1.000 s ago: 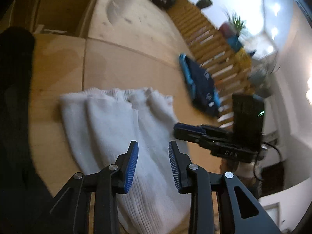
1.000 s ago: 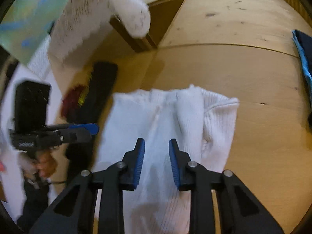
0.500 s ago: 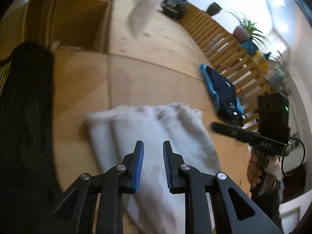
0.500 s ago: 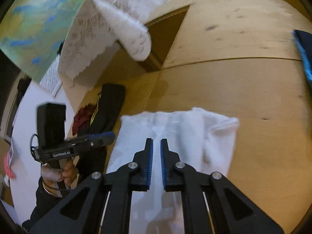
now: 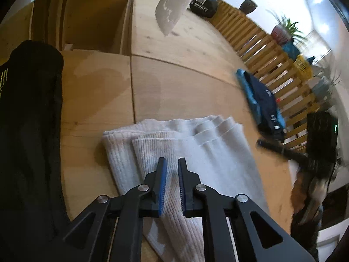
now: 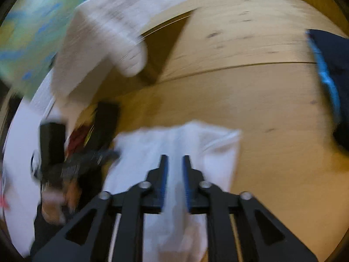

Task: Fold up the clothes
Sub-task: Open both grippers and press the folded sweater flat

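A white ribbed garment (image 5: pixel 185 150) lies folded on the wooden table (image 5: pixel 185 87); it also shows in the right wrist view (image 6: pixel 174 144). My left gripper (image 5: pixel 172 166) hovers over its near part, jaws a narrow gap apart and holding nothing. My right gripper (image 6: pixel 174 163) is over the same garment from the other side, jaws slightly apart and holding nothing; this view is blurred by motion. Each gripper shows in the other's view, the right one (image 5: pixel 283 150) at the right and the left one (image 6: pixel 87 159) at the left.
A black garment (image 5: pixel 28 131) lies along the left table edge. A blue and navy garment (image 5: pixel 261 100) lies at the far right near a wooden slat fence (image 5: pixel 272 50). A white lace cloth (image 5: pixel 174 4) hangs above. An open recess (image 5: pixel 96 21) is at the back.
Both grippers narrowed from open to nearly closed and pulled back from the white garment, which now lies more compactly folded. The right view has become blurred by fast motion.
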Tool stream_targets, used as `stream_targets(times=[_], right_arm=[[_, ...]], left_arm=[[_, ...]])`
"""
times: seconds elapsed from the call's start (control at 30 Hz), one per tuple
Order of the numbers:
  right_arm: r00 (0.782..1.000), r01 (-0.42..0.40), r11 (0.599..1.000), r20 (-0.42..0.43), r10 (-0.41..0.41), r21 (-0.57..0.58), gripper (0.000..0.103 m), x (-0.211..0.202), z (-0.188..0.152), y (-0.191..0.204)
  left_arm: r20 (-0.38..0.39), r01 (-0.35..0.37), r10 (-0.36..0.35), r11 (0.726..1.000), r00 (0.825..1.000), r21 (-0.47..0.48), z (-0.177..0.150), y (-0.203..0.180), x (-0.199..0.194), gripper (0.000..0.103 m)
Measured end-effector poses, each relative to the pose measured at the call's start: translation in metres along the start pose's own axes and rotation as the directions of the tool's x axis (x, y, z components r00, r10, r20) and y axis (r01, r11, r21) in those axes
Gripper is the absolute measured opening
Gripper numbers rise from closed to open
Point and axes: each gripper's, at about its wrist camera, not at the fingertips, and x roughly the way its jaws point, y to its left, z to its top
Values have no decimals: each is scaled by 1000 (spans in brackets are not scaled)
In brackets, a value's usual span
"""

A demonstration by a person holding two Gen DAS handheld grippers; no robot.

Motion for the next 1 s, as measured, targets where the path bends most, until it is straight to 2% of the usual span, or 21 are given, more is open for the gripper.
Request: stream_targets(times=[0.03, 0.1, 0.13, 0.2, 0.23, 0.3, 0.33, 0.43, 0.5, 0.63, 0.7, 0.83, 0.87, 0.93, 1.0], right_arm=[[999, 28, 1000, -31, -28, -8, 26, 11, -4, -1], [997, 56, 998, -60, -54, 29, 24, 23, -6, -13], [999, 33, 997, -43, -30, 70, 24, 18, -5, -21], [998, -51, 986, 48, 44, 157, 24, -9, 3, -36], [997, -42, 988, 76, 31, 150, 24, -17, 5, -40], [995, 32, 994, 88, -41, 109, 17, -27, 8, -45], [995, 56, 995, 75, -63, 85, 5, -26, 9, -46], [996, 90, 996, -5, -90, 13, 5, -5, 6, -44], [993, 116, 992, -32, -117, -43, 5, 12, 5, -37], [988, 139, 968, -39, -150, -210, 5, 17, -3, -7], [979, 179, 946, -47, -199, -270, 3, 28, -5, -2], [980, 143, 979, -116, -161, -146, 2, 19, 14, -23], [982, 153, 979, -88, -166, -134, 3, 8, 17, -26], [995, 82, 993, -49, -86, -82, 3, -7, 23, -34], [995, 66, 995, -65, -71, -75, 3, 3, 25, -38]], left_arm=[[-4, -5, 5, 1000, 1000, 2, -1, 0, 2, 20], [-23, -26, 26, 1000, 999, -1, 0, 1, 10, 19], [-20, -24, 24, 1000, 1000, -11, 0, 2, 9, 19], [3, -36, 36, 999, 999, -10, -2, 0, 0, 19], [18, -47, 46, 999, 999, 18, -5, -6, -5, 20], [28, -88, 85, 991, 996, 98, -10, -18, -6, 23], [21, -113, 111, 985, 994, 131, -12, -23, -3, 23], [-10, -114, 116, 987, 993, 114, -16, -16, 7, 25], [-14, -91, 92, 992, 996, 89, -16, -10, 7, 25], [-15, -101, 104, 987, 994, 126, -17, -13, 7, 26], [-12, -102, 104, 986, 994, 133, -19, -13, 7, 27], [-12, -92, 94, 988, 996, 124, -18, -10, 9, 27], [-13, -90, 93, 988, 996, 124, -18, -9, 9, 27], [-16, -91, 94, 988, 995, 125, -18, -9, 9, 27], [-13, -97, 99, 987, 995, 130, -18, -10, 9, 27]])
